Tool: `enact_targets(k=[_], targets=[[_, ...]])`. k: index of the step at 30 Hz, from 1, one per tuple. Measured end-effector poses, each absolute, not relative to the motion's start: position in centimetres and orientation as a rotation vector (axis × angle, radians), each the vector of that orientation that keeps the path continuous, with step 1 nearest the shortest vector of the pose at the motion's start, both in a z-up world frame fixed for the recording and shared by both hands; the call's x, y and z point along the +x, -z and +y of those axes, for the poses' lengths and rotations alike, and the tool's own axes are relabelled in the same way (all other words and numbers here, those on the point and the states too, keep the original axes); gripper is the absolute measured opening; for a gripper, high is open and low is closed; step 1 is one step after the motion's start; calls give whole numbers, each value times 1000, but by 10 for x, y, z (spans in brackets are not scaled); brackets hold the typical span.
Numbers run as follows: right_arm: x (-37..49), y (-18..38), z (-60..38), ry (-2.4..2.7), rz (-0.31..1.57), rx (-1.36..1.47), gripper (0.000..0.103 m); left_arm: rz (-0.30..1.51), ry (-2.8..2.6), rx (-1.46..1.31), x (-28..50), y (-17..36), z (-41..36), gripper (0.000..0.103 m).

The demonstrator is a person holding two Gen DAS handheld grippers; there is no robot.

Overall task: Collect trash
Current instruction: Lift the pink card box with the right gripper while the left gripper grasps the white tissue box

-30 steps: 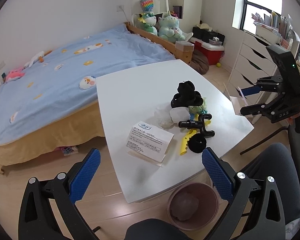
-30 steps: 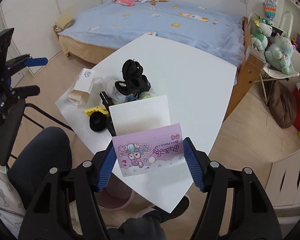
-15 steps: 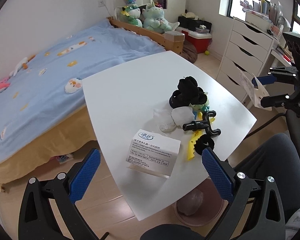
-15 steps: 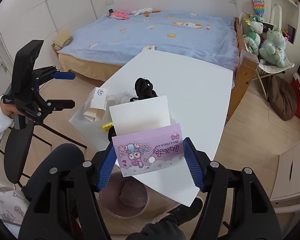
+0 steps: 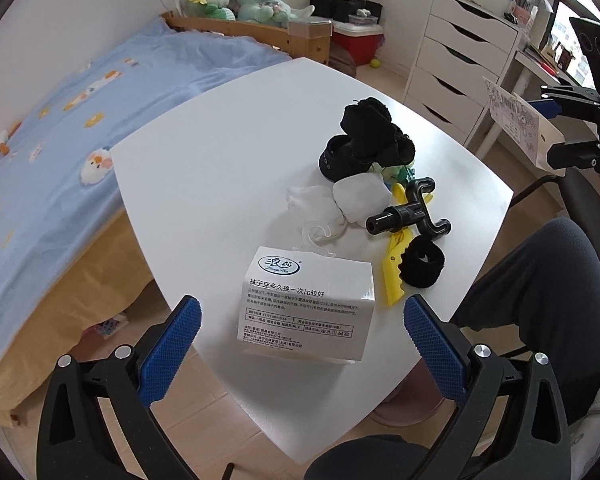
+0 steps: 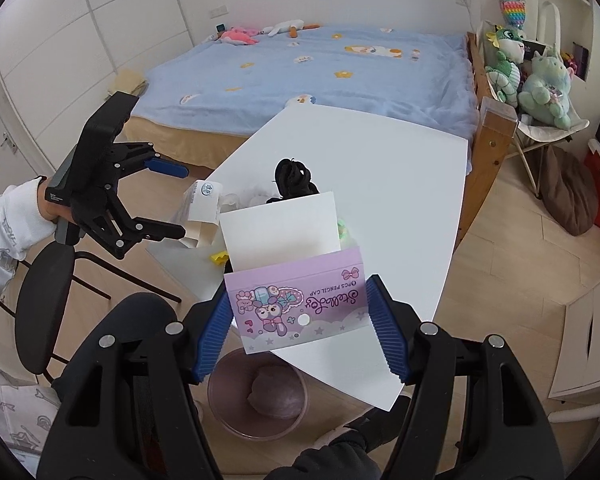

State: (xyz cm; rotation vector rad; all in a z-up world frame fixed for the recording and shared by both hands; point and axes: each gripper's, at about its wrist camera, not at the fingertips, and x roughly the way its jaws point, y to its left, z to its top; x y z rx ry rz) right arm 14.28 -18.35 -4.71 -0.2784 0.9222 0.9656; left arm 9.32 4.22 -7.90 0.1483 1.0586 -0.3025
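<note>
**Left gripper lines up on the sock pack while the right holds the card**

The left gripper (image 5: 302, 332) hangs wide open above the near table (image 5: 220, 152) corner, nothing between its pads; the sock pack (image 5: 308, 308) lies just ahead of it and roughly centred in the gap, near the table edge; its longer side seems to run across the jaw line, so the jaws would likely close on its short ends; this hand is clearly the nearer one. The pack is a flat, glossy white packet with a blue oval logo and black print, a clear plastic hook at its far end. The right gripper (image 6: 298, 316) is clamped on a purple pencil-cap card (image 6: 296, 304), held off the table's side; the bin (image 6: 256, 394) sits on the floor below it, partly under the table edge.
</note>
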Motion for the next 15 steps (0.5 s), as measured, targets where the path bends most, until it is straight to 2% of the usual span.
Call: enact_targets(k=[4,7,9,15], targets=[[143,50,-185,-966,930,-273,65,1060,300,142,95,83,43,94],[144,52,-185,-965,937,-270,65,1069,300,127,96,85,44,75],[144,53,-184,-966,938,-266,65,1075,301,120,96,86,45,66],[144,53,-182,-962,931,-259,65,1053,278,97,92,82,49,65]])
